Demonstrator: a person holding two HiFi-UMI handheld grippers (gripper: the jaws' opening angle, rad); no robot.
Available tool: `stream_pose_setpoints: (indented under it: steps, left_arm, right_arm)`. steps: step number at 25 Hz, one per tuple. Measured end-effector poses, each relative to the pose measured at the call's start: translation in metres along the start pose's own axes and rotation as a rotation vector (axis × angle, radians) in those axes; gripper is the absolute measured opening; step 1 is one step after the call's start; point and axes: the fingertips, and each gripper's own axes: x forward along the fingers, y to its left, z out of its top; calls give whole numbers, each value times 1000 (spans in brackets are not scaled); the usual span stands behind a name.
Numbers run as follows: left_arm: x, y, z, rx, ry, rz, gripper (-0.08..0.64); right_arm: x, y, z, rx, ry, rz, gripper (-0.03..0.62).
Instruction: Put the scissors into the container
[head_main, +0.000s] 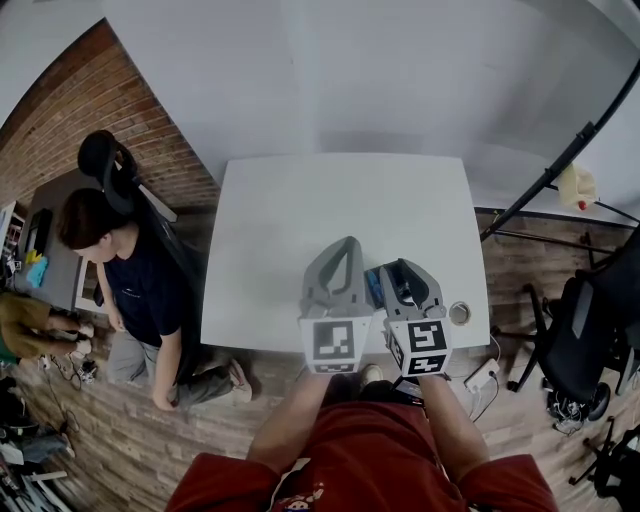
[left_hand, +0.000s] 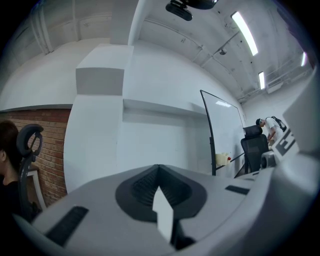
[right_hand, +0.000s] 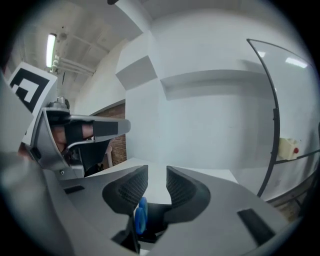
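Note:
My two grippers hover side by side over the near edge of the white table (head_main: 330, 200). The left gripper (head_main: 347, 245) (left_hand: 159, 171) points level, its pads meeting at the tips with nothing gripped. To its right, my right gripper (head_main: 404, 266) (right_hand: 157, 176) stands open, with a clear gap between its pads. Between the two grippers, low by the right one's left jaw, lies a blue object (head_main: 373, 287) (right_hand: 141, 215). It is mostly hidden, so I cannot tell whether it is the scissors or the container. Nothing is held.
A small tape roll (head_main: 459, 313) lies at the table's near right corner. A person (head_main: 130, 280) crouches on the floor left of the table. A black office chair (head_main: 585, 335) stands at the right, a slanted black pole (head_main: 560, 170) beyond it, a power strip (head_main: 480, 376) below.

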Motion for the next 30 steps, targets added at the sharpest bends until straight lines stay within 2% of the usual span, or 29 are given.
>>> stream_pose_setpoints:
  steps: [11, 20, 24, 30]
  left_arm:
    - [1, -1, 4, 10, -1, -17, 11]
    - [5, -12, 5, 6, -9, -29, 11]
    - [5, -15, 4, 2, -11, -28, 11]
    - [6, -9, 10, 7, -17, -14, 11]
  right_arm:
    - [-14, -21, 49, 6, -117, -61, 121]
    - [-33, -32, 99, -85, -248, -110, 123]
    - [-36, -32, 107, -143, -269, -121, 123]
    - [-37, -34, 107, -143, -273, -117, 121]
